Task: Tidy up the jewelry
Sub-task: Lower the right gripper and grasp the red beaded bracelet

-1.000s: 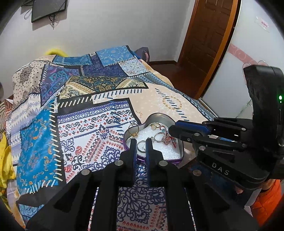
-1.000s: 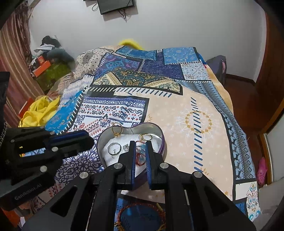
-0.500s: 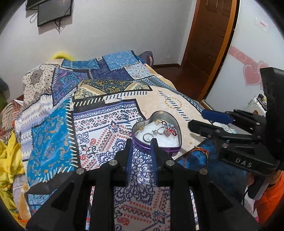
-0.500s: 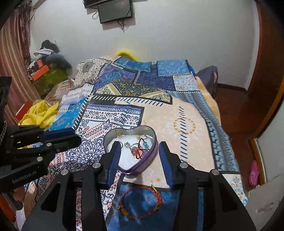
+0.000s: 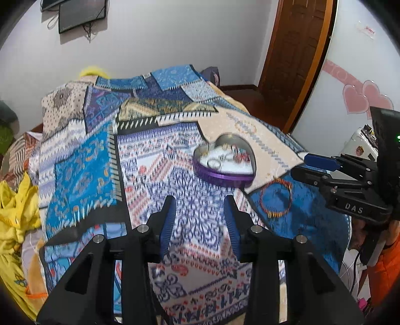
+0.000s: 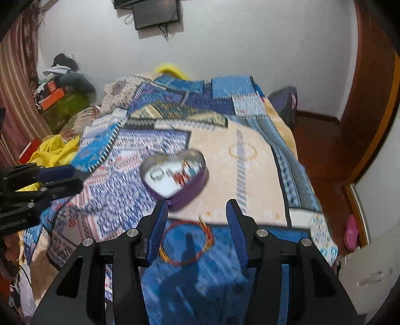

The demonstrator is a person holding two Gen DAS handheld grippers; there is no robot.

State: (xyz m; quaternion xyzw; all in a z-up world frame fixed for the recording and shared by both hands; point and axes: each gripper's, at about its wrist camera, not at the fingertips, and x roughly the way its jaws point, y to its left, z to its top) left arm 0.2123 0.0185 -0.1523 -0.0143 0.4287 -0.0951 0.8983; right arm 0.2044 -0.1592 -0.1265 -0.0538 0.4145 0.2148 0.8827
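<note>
Both tongs, left tongs (image 5: 198, 220) and right tongs (image 6: 196, 226), are opening empty above the light, limp beaded bracelet (image 6: 186, 242), best pinched across its thin cord.

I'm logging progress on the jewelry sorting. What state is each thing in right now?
Heart-shaped tin: lidless, resting on the bedspread, rings and small jewelry inside.
Red and gold bracelet: lying flat on the bedspread, outside the tin.
Left tongs: opening, nothing between them.
Right tongs: opening, empty, above the bracelet.
Wall screen: dark.
</note>
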